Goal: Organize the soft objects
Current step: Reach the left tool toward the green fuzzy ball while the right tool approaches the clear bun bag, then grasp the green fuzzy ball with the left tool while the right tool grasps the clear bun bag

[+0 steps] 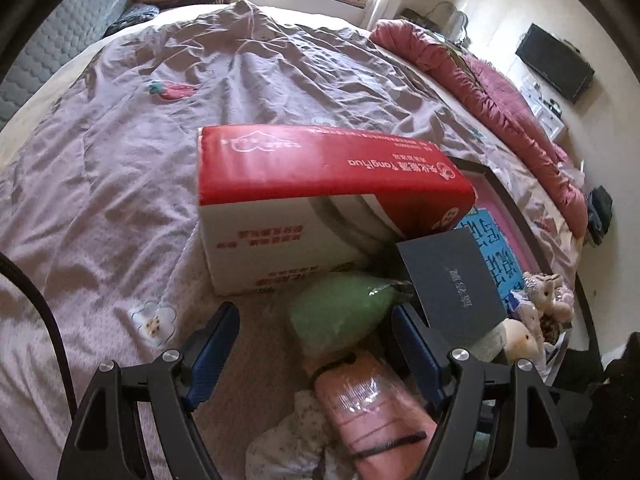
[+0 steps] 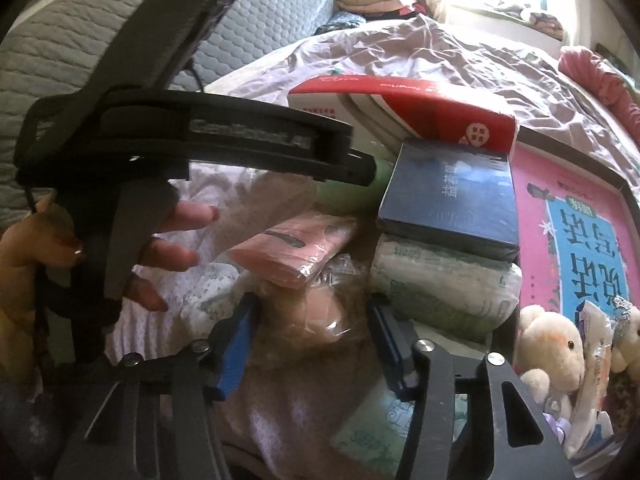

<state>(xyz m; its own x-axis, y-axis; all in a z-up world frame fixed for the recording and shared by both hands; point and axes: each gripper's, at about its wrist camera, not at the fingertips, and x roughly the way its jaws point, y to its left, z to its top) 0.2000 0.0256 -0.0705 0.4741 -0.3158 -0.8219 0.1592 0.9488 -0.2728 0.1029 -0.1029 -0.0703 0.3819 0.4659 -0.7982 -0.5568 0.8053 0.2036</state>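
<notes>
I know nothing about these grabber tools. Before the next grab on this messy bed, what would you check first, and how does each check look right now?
1. Left gripper open over a soft target: ok, the green bundle lies between its fingers.
2. Right gripper has something soft in its jaws: ok, a fuzzy item in clear wrap sits between them.
3. Right pads actually pressing it: cannot tell.
4. Pink wrapped pack free to lift: ok, nothing rests on it.
5. Dark blue box stable: not ok, it perches on a white patterned pack.

The green bundle (image 1: 340, 306) is half hidden behind the navy box (image 1: 452, 284).
</notes>
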